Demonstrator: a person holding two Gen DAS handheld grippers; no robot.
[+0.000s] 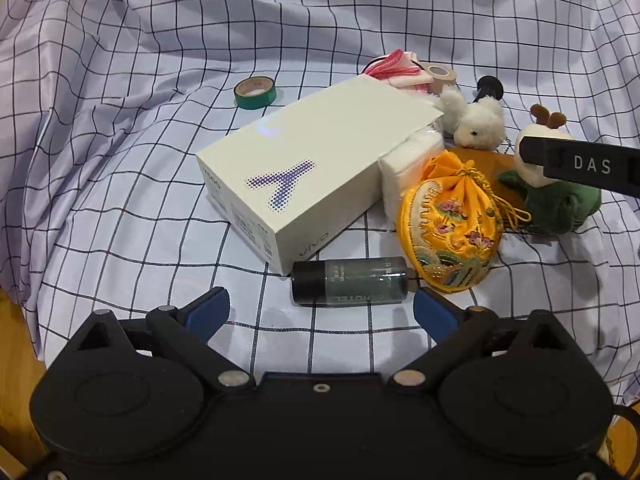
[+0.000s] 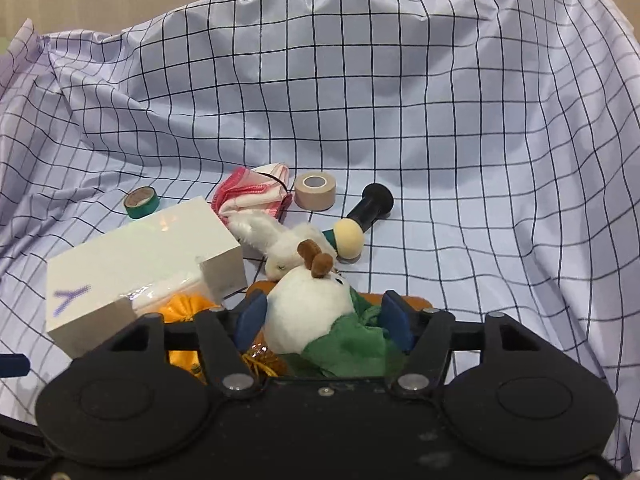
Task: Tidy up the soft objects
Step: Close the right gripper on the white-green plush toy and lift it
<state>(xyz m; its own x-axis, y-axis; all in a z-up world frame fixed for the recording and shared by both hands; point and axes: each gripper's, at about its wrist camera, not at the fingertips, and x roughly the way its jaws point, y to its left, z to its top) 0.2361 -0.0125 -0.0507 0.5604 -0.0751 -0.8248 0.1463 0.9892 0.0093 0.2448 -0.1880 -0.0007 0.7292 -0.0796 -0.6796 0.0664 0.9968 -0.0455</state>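
The white-headed, green-bodied plush toy (image 2: pixel 320 320) is seen between the parted right gripper (image 2: pixel 322 318) pads, unclamped; the left gripper (image 1: pixel 322 310) is spread, empty

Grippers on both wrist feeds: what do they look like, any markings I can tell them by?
Both look alike: a matte black body with two round housings, black linkage arms with silver pivot pins, and blue finger pads. The left gripper fills the bottom of its own view; the right gripper likewise. In the left wrist view, the right gripper's black finger bears white letters "DAS".
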